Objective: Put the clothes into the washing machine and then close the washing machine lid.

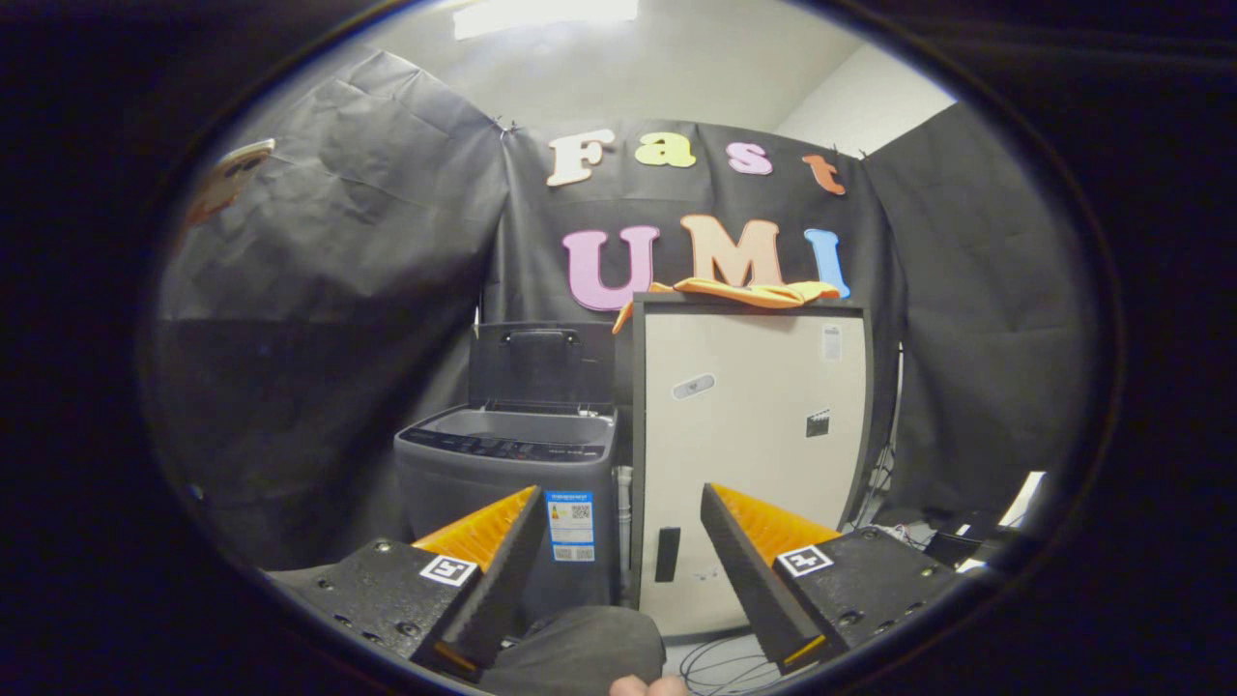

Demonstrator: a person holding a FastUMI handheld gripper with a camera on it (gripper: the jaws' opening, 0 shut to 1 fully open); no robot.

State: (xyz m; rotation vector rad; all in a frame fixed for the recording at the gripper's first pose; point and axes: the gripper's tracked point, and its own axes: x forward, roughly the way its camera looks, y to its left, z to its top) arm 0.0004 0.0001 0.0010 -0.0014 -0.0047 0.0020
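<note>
Item 1, claw (618, 541): lower centre of the frame, its two fingers spread wide apart with nothing between them. It points level toward the appliances, probably held back to line up an approach; no grasp has begun.

Item 2, clothes (749, 291): an orange garment at centre frame, slightly above the middle, lying flat on top of the cabinet. Its long axis runs left to right along the cabinet's top edge, and one end droops over the left corner toward the washing machine. It sits well beyond the fingers and higher than them, likely placed there as a reachable pick-up spot beside the machine.

Item 3, cabinet (754, 425): tall, pale-fronted with a dark frame, right of centre, standing just beside the washing machine and carrying the garment.

Item 4, washing machine (507, 464): grey top-loader, left of centre, beyond the left finger. Its opening faces upward.

Item 5, lid (541, 362): dark, raised upright at the back of the machine, handle near its top edge. It stands open, apparently so the tub can take the garment; closing remains to be done.

Item 6, cables (720, 667): loose loops on the floor at the lower centre, below the right finger.
</note>
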